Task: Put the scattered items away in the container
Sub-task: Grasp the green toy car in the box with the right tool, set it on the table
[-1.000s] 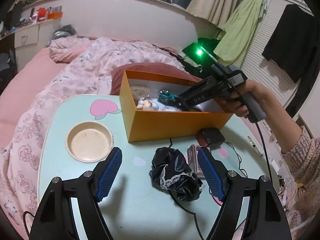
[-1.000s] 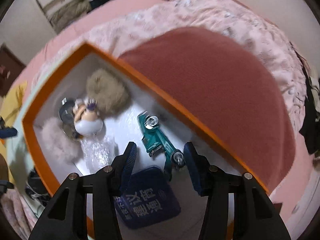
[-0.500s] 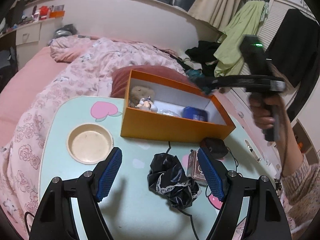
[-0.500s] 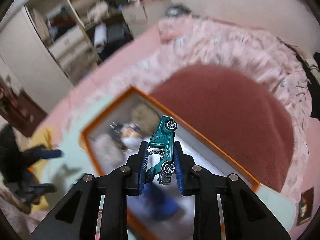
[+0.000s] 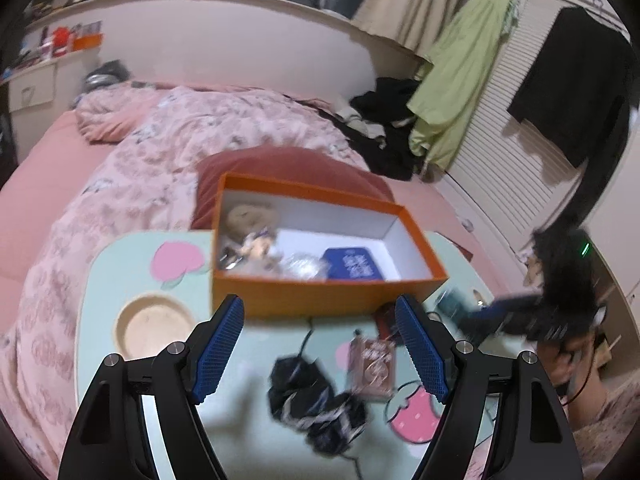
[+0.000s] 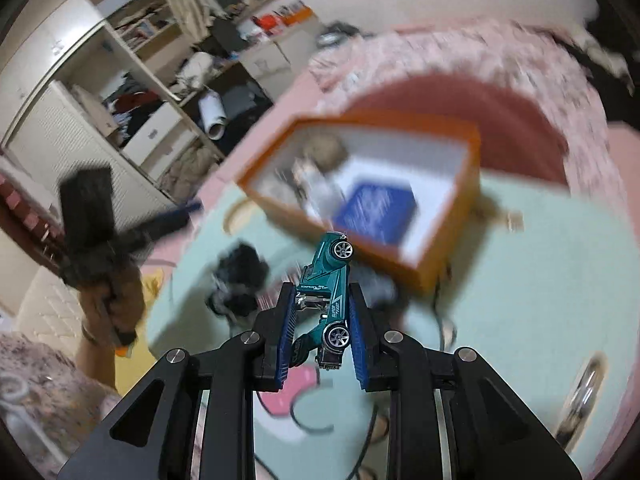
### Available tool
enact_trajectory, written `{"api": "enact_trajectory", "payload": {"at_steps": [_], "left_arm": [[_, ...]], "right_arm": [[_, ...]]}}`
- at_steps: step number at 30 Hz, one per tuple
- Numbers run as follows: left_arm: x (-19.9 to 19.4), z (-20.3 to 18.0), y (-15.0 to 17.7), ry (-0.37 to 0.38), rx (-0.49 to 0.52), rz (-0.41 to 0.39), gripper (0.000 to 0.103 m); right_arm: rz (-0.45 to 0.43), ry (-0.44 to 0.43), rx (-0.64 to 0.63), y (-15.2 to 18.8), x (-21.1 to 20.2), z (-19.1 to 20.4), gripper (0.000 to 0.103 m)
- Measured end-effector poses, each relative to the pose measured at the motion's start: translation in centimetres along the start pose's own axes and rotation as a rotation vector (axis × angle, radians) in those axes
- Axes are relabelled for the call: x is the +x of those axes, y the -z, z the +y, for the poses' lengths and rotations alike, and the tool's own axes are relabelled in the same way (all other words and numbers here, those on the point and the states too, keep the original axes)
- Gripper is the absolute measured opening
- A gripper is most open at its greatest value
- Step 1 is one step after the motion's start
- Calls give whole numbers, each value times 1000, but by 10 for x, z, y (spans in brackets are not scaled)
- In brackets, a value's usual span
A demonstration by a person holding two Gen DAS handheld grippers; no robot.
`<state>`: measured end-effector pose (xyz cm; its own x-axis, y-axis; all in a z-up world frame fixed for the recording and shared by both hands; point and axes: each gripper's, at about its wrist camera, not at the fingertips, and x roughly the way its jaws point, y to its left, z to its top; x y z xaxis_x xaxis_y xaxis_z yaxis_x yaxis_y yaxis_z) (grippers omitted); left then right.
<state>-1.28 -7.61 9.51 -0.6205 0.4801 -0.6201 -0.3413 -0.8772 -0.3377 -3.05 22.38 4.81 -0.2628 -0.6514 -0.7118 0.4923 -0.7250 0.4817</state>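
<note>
An orange box [image 5: 328, 294] stands on the pale green table [image 5: 248, 360]; it also shows in the right wrist view [image 6: 448, 240]. Inside lie a blue pouch [image 5: 352, 264], a small doll [image 5: 260, 242] and a furry ball [image 5: 248, 216]. My right gripper [image 6: 322, 320] is shut on a teal toy car [image 6: 326, 292], held above the table outside the box. My left gripper [image 5: 320, 344] is open and empty, above a black lace cloth [image 5: 316, 408] and a brown card pack [image 5: 374, 368].
A round beige recess [image 5: 154, 326] sits at the table's left. A black cable [image 5: 304, 340] runs across the table. A dark adapter [image 5: 386, 318] lies by the box front. A pink bed [image 5: 160, 152] and red cushion [image 5: 288, 166] lie behind.
My right gripper closed on the teal car inside the box, lifted it out and swung down to the table's right side. The left gripper moved slightly forward over the table.
</note>
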Motion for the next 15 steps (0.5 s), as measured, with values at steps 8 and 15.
{"api": "enact_trajectory", "payload": {"at_steps": [8, 15], "left_arm": [[83, -39, -51, 59, 38, 302, 78], [152, -37, -61, 81, -68, 543, 69]], "right_arm": [[-7, 15, 62, 29, 21, 0, 28], [-83, 11, 76, 46, 0, -4, 42]]}}
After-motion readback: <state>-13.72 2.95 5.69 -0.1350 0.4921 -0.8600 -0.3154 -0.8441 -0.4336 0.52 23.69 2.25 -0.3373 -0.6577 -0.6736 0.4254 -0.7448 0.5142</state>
